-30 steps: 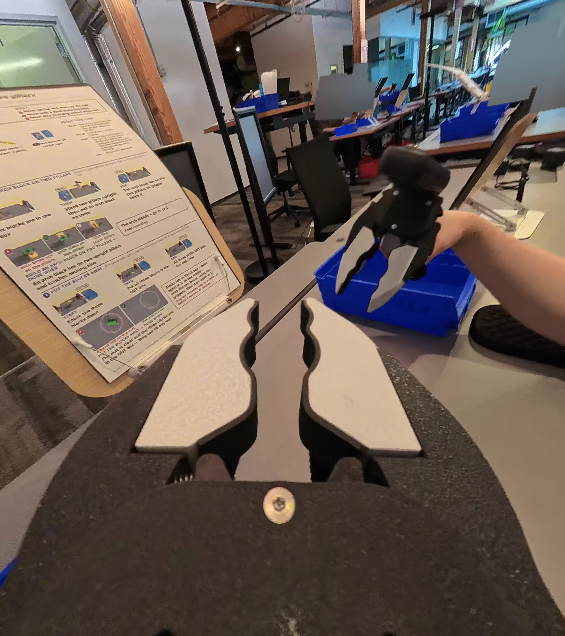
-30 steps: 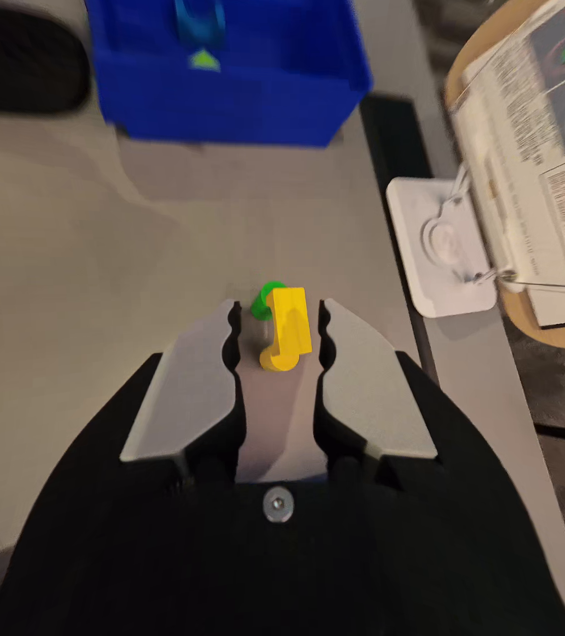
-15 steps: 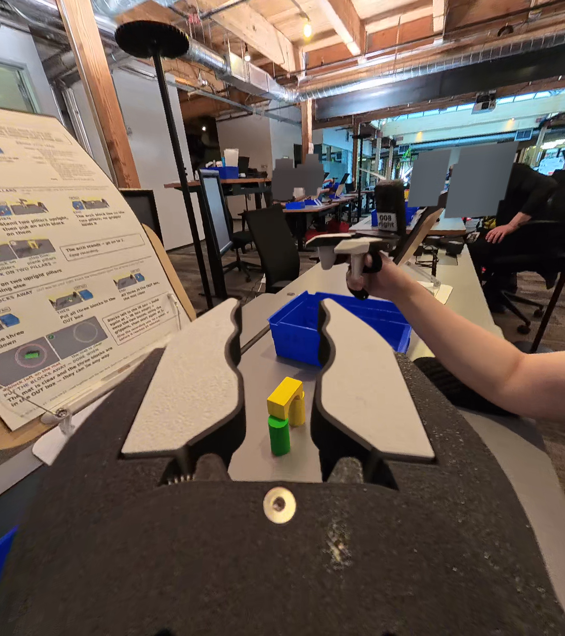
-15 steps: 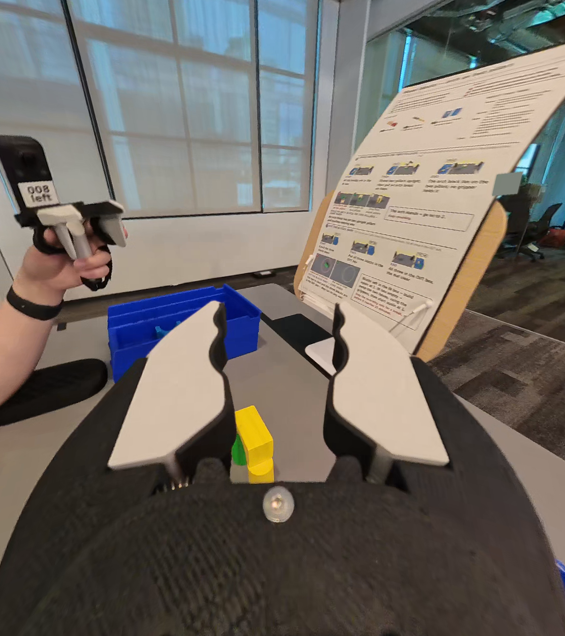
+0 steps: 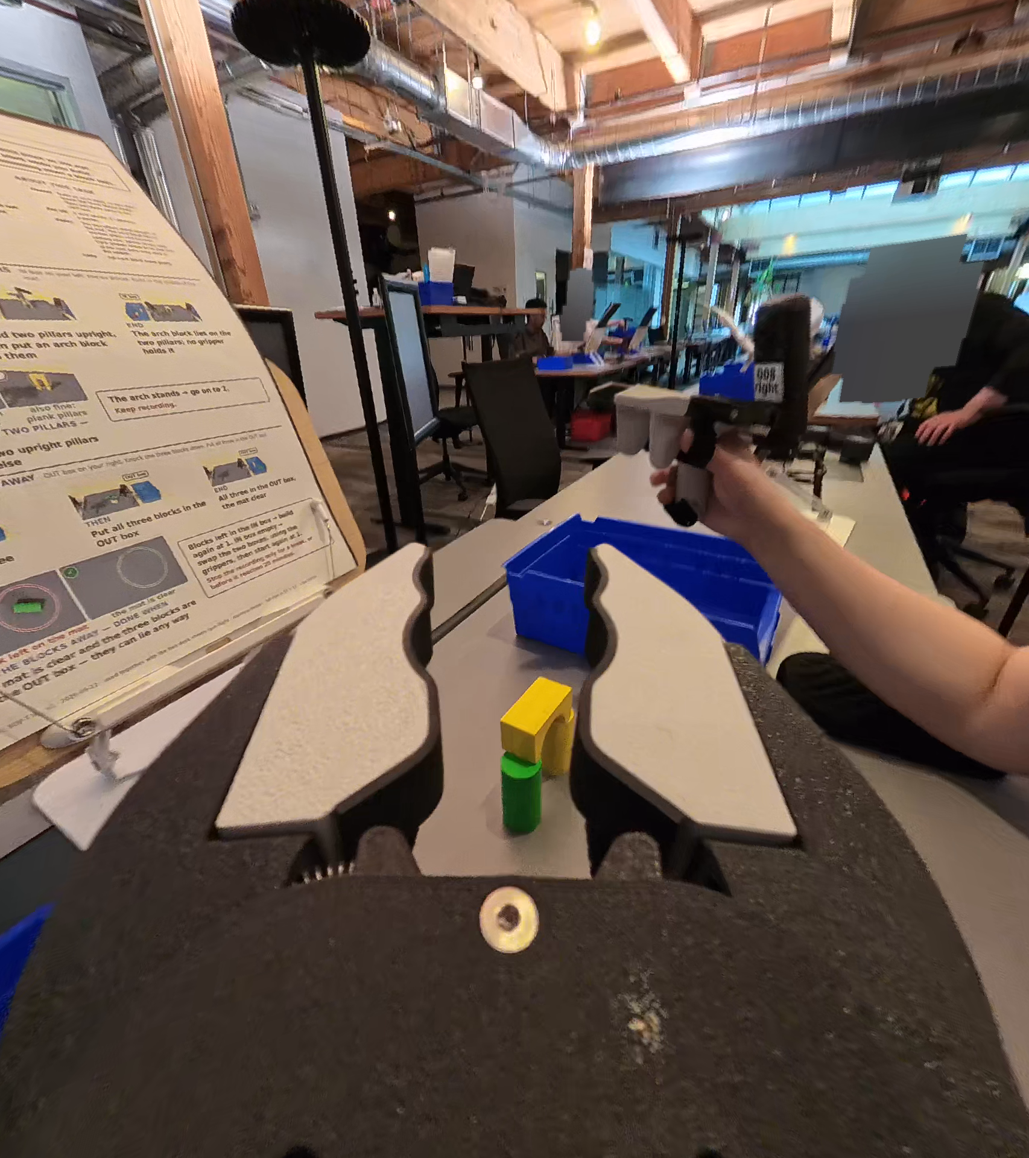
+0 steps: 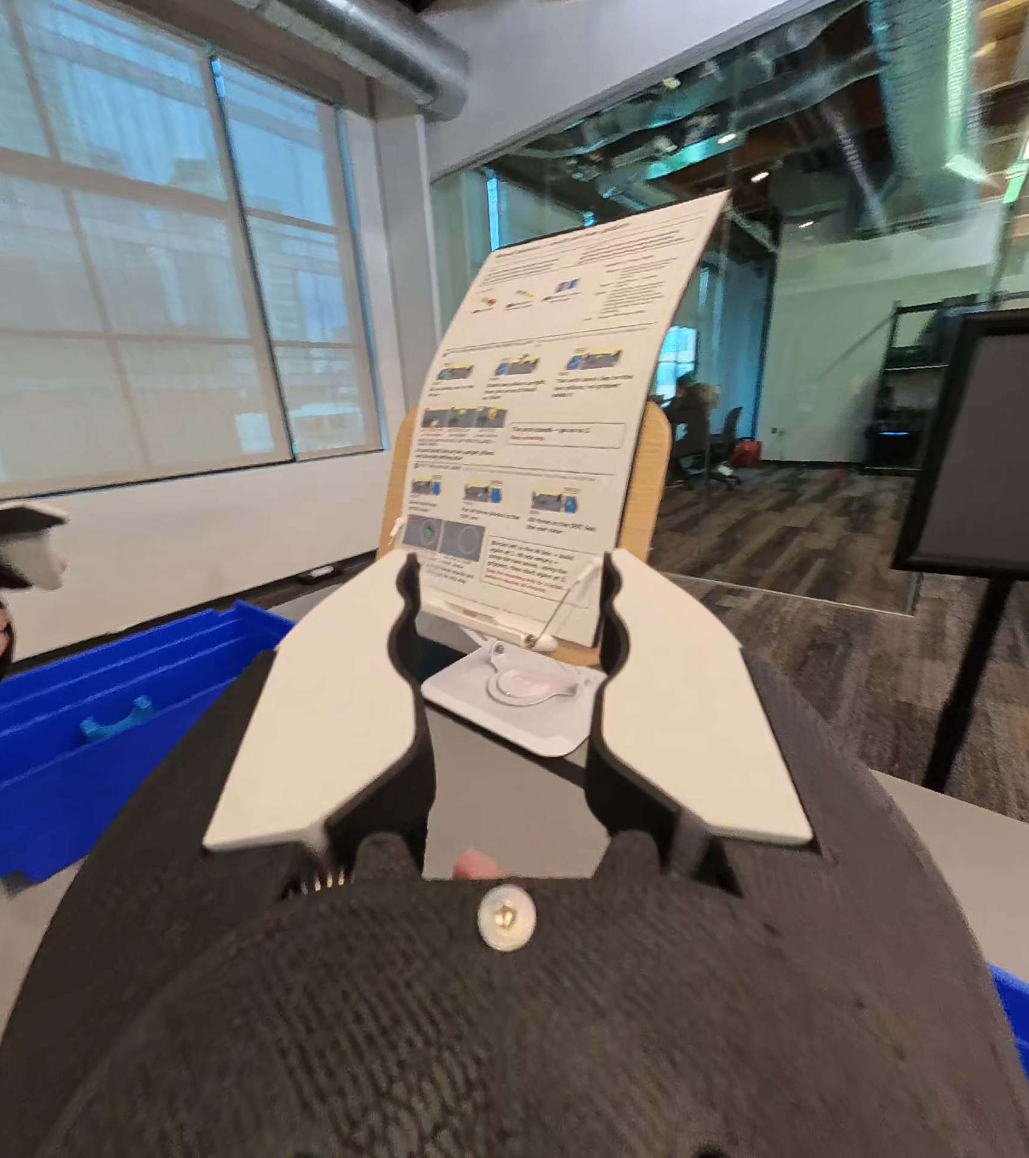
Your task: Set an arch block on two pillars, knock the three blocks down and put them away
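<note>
On the grey tabletop (image 5: 487, 664) stands a small built arch: a yellow wooden arch block (image 5: 538, 714) lies across the tops of two short pillars. The near one is a green cylinder pillar (image 5: 521, 792), standing upright with its long axis vertical; the far one is a yellow pillar (image 5: 562, 749), mostly hidden behind the green one and under the arch. The arch block's long axis runs away from the left wrist camera, towards the blue plastic bin (image 5: 643, 583) that sits farther back on the table, and its curved opening faces downward and to the right.

The left gripper (image 5: 507, 567) hangs above the table with its jaws parted wide, holding nothing. The stack shows in the gap between the two grey fingers, nearer the right-hand finger (image 5: 675, 702), without touching either.

The right gripper (image 6: 507, 579) is raised off the table, its jaws also spread wide and empty, facing an instruction sheet on a wooden stand (image 6: 556, 432). In the left wrist view it is seen side-on, held up in a hand (image 5: 725, 495) above the blue bin. To its left, a second blue bin (image 6: 61, 720) holds a light blue arch-shaped block (image 6: 114, 722).
</note>
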Demonstrator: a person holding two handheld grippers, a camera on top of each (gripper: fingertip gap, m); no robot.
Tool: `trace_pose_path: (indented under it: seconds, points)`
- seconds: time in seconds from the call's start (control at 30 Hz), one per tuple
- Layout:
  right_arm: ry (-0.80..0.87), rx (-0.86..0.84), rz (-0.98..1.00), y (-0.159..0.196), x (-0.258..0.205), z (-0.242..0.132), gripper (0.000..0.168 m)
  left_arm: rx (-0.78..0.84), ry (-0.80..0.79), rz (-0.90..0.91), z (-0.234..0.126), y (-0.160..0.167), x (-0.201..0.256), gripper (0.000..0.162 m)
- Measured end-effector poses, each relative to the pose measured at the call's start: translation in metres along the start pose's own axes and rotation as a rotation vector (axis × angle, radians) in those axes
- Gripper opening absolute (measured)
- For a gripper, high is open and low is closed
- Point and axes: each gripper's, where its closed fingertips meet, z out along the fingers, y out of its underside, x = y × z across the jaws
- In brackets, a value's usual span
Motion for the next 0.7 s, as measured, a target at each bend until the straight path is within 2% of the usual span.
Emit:
trace_pose_path:
  seconds: [0.07, 0.2, 0.43, 0.6, 0.7]
  points:
    - [0.047, 0.043, 0.015, -0.007, 0.007, -0.005, 0.056, 0.041, 0.02, -0.03, 0.003, -0.001, 0.003, 0.044]
    - [0.101, 0.079, 0.029, -0.017, 0.018, -0.014, 0.057, 0.014, 0.04, -0.02, 0.007, 0.006, 0.005, 0.044]
    - [0.054, 0.218, -0.006, -0.036, 0.007, -0.019, 0.055, 0.021, 0.06, -0.037, 0.011, 0.008, 0.009, 0.044]
    - [0.131, 0.241, -0.084, -0.038, 0.011, -0.022, 0.056, 0.002, 0.055, -0.018, 0.012, 0.011, 0.011, 0.044]
    - [0.099, 0.239, -0.089, -0.037, 0.004, -0.021, 0.056, -0.007, 0.056, -0.008, 0.012, 0.011, 0.012, 0.042]
